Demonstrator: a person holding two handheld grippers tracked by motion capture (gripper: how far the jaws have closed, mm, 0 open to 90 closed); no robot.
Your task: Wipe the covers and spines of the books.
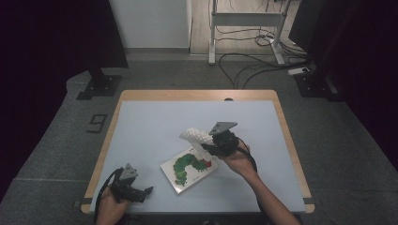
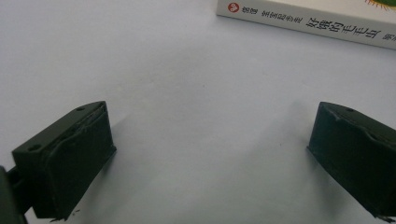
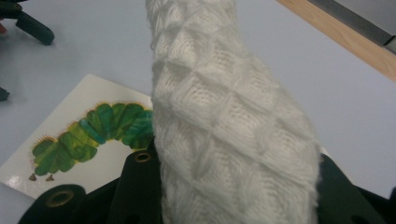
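Observation:
A white picture book [image 1: 187, 166] with a green caterpillar on its cover lies flat on the pale table [image 1: 155, 122], front of centre. Just above its far right corner, my right gripper [image 1: 206, 146] is shut on a white knitted piece [image 1: 197, 137] that sticks up and to the left from the jaws. In the right gripper view the knitted piece [image 3: 224, 130] rises between the jaws of the right gripper [image 3: 233, 196], with the book [image 3: 84, 140] below it. My left gripper [image 1: 143, 193] rests near the front left edge, open and holding nothing. Between the jaws of the left gripper [image 2: 210, 154] is bare table, and the book's spine [image 2: 308, 21] lies beyond.
The table has a wooden rim [image 1: 286, 136]. Behind it on the floor are a metal desk frame [image 1: 244, 28], loose cables [image 1: 248, 65] and two black stand bases [image 1: 101, 86]. The left gripper [image 3: 28, 25] shows far off in the right gripper view.

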